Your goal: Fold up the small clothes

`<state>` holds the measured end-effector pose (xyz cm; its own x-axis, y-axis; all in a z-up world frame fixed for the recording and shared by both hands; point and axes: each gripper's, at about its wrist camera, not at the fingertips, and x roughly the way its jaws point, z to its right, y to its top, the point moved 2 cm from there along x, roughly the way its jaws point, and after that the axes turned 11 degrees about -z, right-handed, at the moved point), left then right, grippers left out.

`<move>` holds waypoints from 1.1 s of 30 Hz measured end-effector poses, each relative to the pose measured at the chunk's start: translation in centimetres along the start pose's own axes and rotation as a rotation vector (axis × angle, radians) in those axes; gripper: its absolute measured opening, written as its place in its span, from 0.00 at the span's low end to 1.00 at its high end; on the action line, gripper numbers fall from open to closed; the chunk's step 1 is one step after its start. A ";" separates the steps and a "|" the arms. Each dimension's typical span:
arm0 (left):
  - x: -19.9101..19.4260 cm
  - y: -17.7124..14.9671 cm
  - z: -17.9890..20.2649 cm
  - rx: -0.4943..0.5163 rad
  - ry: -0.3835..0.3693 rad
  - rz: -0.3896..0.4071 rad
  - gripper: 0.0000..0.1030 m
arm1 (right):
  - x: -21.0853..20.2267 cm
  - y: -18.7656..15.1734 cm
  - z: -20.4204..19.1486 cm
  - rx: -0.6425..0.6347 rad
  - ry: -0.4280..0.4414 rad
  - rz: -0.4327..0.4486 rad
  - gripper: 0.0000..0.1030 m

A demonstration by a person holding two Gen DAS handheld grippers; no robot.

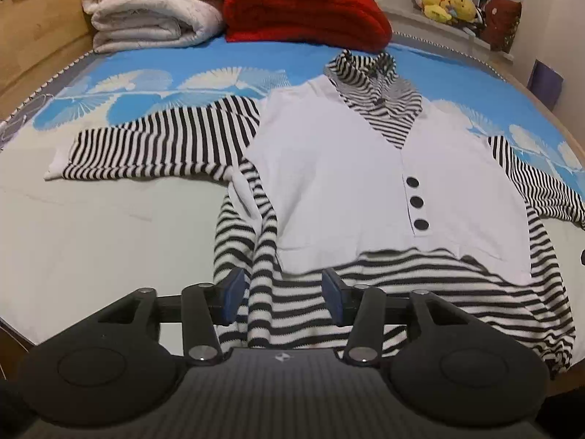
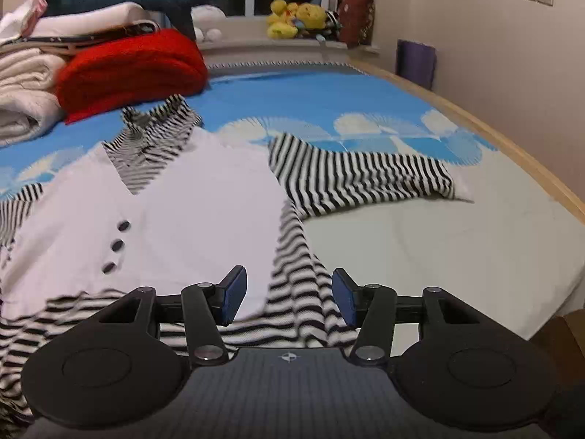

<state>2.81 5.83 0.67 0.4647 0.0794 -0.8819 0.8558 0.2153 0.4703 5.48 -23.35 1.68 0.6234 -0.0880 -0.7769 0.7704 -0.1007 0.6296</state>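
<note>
We see a small sweater spread front-up on the bed, its white body panel flat and its striped collar pointing toward the far end. Three black buttons run down the placket. The left sleeve stretches out sideways across the sheet, and in the right wrist view the other sleeve lies out to the opposite side. The striped hem is rumpled and bunched at the near edge of the bed.

Our left gripper hovers low over the hem's left corner with its jaws wide apart; a raised fold of striped cloth stands between the blue pads, but they do not close on it. Our right gripper sits over the hem's right corner, jaws likewise wide, with a striped ridge of fabric rising between its pads without being pinched.

At the far end of the bed a folded red blanket rests just beside a stack of white quilts, both well apart from the sweater's collar. Yellow plush toys crowd the windowsill beyond the mattress, and a purple box stands against the wall on the right
</note>
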 end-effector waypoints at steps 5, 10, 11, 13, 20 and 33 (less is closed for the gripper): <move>-1.0 1.0 -0.8 -0.030 -0.030 0.008 0.63 | -1.4 1.3 -1.0 -0.002 0.004 0.029 0.52; -2.6 1.6 -1.1 -0.031 -0.019 0.055 0.64 | -2.6 2.7 -2.6 0.007 0.015 0.027 0.52; -3.1 1.8 -1.3 -0.035 -0.014 0.065 0.64 | -3.0 3.1 -3.2 -0.008 0.016 0.034 0.52; -4.1 2.8 -1.7 -0.033 -0.014 0.095 0.64 | -4.2 4.3 -4.3 -0.032 0.040 0.060 0.52; -6.9 12.0 -4.7 -0.007 -0.092 0.181 0.58 | -7.7 12.2 -8.5 -0.148 0.163 0.177 0.54; 10.2 19.3 -21.5 -0.442 -0.012 -0.107 0.22 | 2.6 16.5 -12.2 -0.294 0.233 0.042 0.72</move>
<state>19.19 31.78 0.02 0.3838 0.0236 -0.9231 0.7211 0.6169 0.3155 21.41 -13.11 9.97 0.6426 0.1449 -0.7524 0.7281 0.1902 0.6585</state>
